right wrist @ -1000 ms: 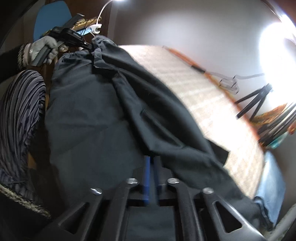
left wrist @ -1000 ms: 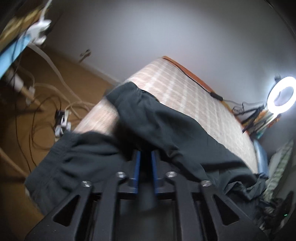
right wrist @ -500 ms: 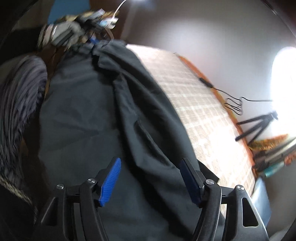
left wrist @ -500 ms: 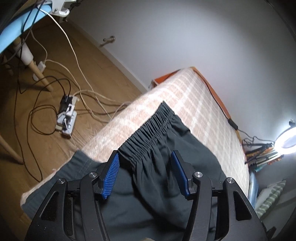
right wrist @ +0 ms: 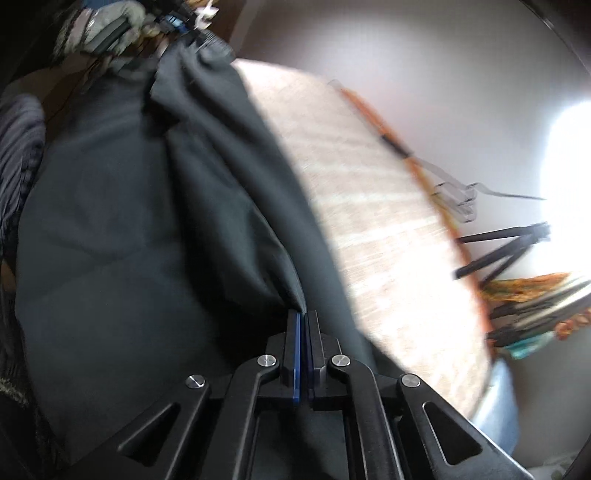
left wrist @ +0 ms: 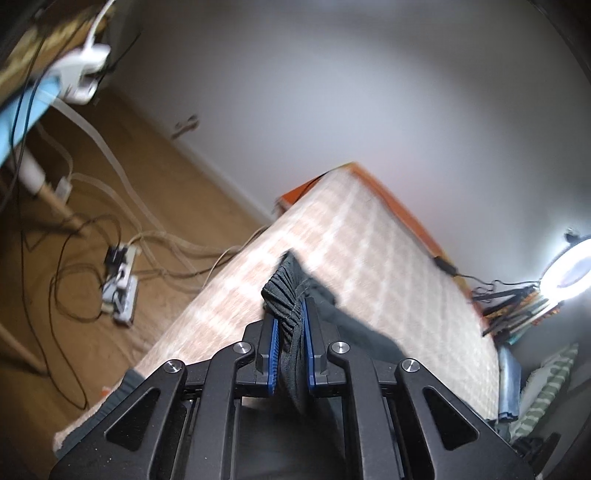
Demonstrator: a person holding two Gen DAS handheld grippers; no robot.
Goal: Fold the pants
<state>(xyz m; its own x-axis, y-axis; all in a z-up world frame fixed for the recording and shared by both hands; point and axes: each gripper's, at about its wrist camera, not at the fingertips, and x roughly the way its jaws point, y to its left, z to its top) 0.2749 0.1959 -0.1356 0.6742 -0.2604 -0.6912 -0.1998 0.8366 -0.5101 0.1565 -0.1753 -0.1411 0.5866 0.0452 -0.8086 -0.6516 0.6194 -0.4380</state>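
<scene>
Dark pants (right wrist: 147, 236) lie along a bed with a checked cover (right wrist: 369, 221). In the left wrist view my left gripper (left wrist: 290, 325) is shut on the elastic waistband (left wrist: 282, 295), which bunches up between the blue pads and is lifted off the cover (left wrist: 351, 251). In the right wrist view my right gripper (right wrist: 303, 321) is shut on a fold of the pants' fabric (right wrist: 291, 295) near the leg. The left gripper (right wrist: 177, 26) shows at the top left of that view in a gloved hand (right wrist: 103, 26), holding the far end of the pants.
A power strip (left wrist: 120, 291) and loose cables lie on the wooden floor left of the bed. A ring light (left wrist: 569, 269) and a tripod (right wrist: 506, 247) stand by the wall. A cable (left wrist: 443, 264) runs along the bed's orange edge. The person's striped sleeve (right wrist: 18, 147) is at the left.
Both grippers were open half a second ago over the pants. Now both are shut on the fabric, the left on the waistband, and the cloth is pulled up.
</scene>
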